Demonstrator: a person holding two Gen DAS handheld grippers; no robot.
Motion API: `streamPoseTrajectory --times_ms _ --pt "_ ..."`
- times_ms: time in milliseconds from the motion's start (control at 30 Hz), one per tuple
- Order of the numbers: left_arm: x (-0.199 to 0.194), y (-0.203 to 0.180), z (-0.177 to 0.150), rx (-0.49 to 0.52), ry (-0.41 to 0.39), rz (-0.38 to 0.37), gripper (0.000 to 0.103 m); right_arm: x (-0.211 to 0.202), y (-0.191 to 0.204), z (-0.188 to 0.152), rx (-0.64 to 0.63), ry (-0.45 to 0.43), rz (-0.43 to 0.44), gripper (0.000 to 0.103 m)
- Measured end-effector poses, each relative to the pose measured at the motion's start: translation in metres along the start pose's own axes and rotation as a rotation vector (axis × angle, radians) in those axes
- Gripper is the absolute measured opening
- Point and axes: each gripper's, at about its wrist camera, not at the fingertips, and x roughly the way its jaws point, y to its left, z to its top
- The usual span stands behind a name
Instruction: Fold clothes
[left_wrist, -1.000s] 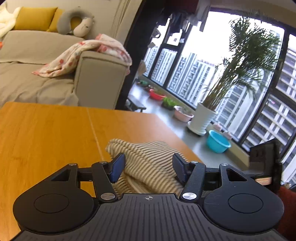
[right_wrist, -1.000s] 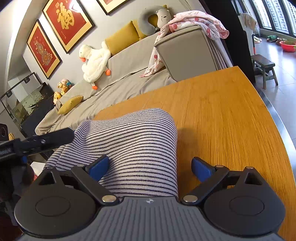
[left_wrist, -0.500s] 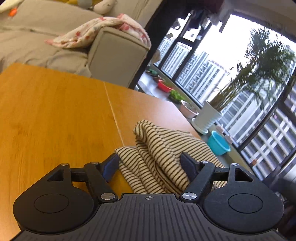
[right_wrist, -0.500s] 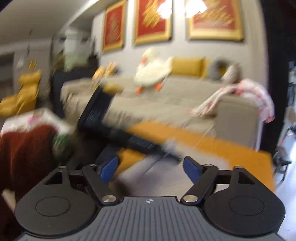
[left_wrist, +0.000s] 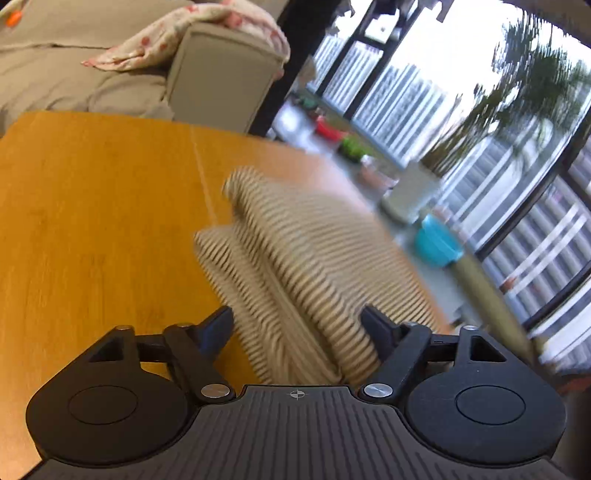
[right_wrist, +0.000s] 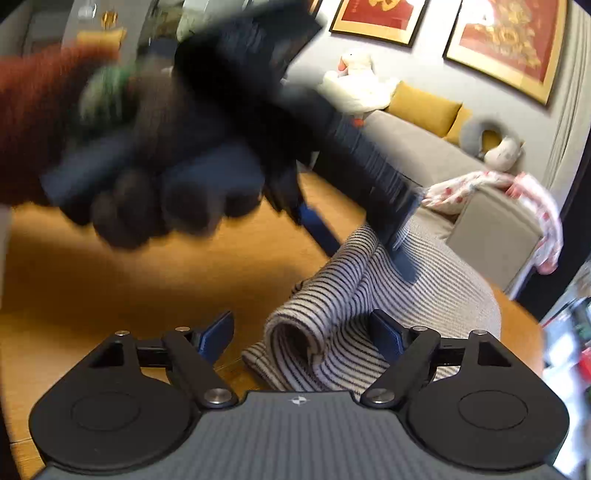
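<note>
**mossy_k:** So where's the garment at? The striped knit (right_wrist: 373, 295) sits bunched on the wooden table (left_wrist: 92, 206), toward its window-side edge, with one thick roll lying on top of a flatter layer. It's not a neat rectangle, so I'd say the fold is only partway done.

**tull_99:** Agreed. The right gripper (right_wrist: 303, 332) has its fingers spread wide, one on each side of the rolled end and neither pinching it. It looks lined up to grab that roll from the end, which makes sense if the person wants to flip it over.

**mossy_k:** The left gripper (left_wrist: 297, 325) is also spread wide, with the striped fabric running up between its fingers. The cloth brushes the right-hand finger, but nothing's clamped. In the right wrist view it comes in from above, tips down on the far part of the knit. Maybe it's pinning it, but it's too blurry to say.

**tull_99:** The gloved hand (right_wrist: 140, 177) holding it is smeared too. The pink blanket (right_wrist: 517, 192) on the sofa arm (left_wrist: 218, 74) isn't involved.
</note>
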Motion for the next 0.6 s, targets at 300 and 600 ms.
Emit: streamPoseTrajectory --times_ms 300,600 --pt "-0.002 -0.005 -0.003 0.024 -0.016 -0.001 0.074 -0.033 -0.139 -0.029 0.595 -0.004 0.001 0.09" --pt "-0.012 0.016 -0.018 -0.01 -0.05 -0.085 0.063 0.023 -0.151 -0.037 0.724 0.077 0.119 0.076"
